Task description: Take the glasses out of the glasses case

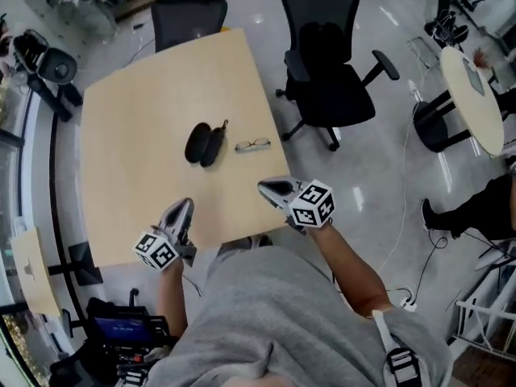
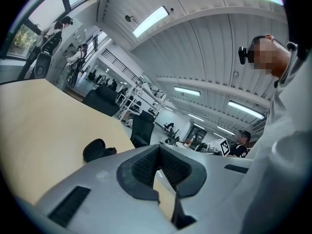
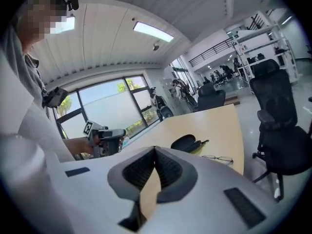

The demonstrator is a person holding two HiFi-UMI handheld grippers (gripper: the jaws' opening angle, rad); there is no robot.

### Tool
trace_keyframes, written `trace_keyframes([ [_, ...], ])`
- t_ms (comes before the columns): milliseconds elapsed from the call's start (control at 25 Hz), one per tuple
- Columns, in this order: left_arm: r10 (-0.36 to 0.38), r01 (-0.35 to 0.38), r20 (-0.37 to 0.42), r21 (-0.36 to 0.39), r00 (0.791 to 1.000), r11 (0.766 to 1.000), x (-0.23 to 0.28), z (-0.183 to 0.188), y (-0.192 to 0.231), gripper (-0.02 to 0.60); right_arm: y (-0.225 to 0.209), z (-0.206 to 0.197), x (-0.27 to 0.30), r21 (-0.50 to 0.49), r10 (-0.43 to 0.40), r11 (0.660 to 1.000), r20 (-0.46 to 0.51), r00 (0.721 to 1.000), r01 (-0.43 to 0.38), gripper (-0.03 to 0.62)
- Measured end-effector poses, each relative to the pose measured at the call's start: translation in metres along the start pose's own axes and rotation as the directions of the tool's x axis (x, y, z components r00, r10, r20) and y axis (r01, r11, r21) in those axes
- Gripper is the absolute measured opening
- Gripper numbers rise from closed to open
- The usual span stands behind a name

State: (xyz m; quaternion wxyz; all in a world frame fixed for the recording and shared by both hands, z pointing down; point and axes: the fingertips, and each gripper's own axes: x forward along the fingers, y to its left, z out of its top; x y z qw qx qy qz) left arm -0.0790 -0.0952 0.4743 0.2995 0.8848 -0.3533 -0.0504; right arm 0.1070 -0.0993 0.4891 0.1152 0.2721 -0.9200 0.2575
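A black glasses case (image 1: pixel 204 143) lies open near the middle of the light wooden table (image 1: pixel 137 119). The thin-framed glasses (image 1: pixel 253 144) rest on the tabletop just to its right, apart from it. My left gripper (image 1: pixel 183 208) hovers at the table's near edge, shut and empty. Over the near right corner, my right gripper (image 1: pixel 268 188) is also shut with nothing in it. The left gripper view shows the case (image 2: pixel 97 150) ahead on the left beyond the closed jaws. In the right gripper view the case (image 3: pixel 189 142) and glasses (image 3: pixel 218 157) lie ahead, with the left gripper (image 3: pixel 105 138) off to the left.
Two black office chairs (image 1: pixel 189 14) (image 1: pixel 330 63) stand at the table's far and right sides. A round white table (image 1: pixel 472 95) stands at the far right, with a person's leg (image 1: pixel 468 212) below it. Equipment (image 1: pixel 40 59) crowds the floor at left.
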Motion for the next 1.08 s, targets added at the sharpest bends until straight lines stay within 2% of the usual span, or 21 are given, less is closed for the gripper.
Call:
trace_keyframes([
  [120,-0.007,0.007,-0.038,-0.004,0.999,1.0,-0.01,-0.018,-0.03,0.005,0.021,-0.023,-0.026,-0.013,-0.005,1.0,-0.036,0.999,0.004,0.008],
  [400,-0.061,0.066,-0.065,0.062,0.996,0.996,-0.017,-0.036,-0.085,0.005,0.048,-0.055,-0.065,-0.027,-0.022,0.999,-0.035,0.999,0.021,0.008],
  [840,-0.105,0.11,-0.054,0.105,0.993,0.988,-0.053,-0.037,-0.089,0.005,0.082,-0.07,-0.071,-0.043,-0.064,0.997,-0.033,0.997,0.063,0.008],
  [920,-0.121,0.126,-0.051,0.104,0.991,0.987,-0.077,-0.038,-0.094,0.005,0.105,-0.072,-0.07,-0.04,-0.082,0.996,-0.028,0.996,0.081,0.008],
  [1080,-0.166,0.174,-0.08,0.093,0.983,0.98,-0.156,-0.042,-0.102,0.005,0.187,-0.083,-0.061,-0.004,-0.135,0.991,0.0,0.991,0.135,0.008],
])
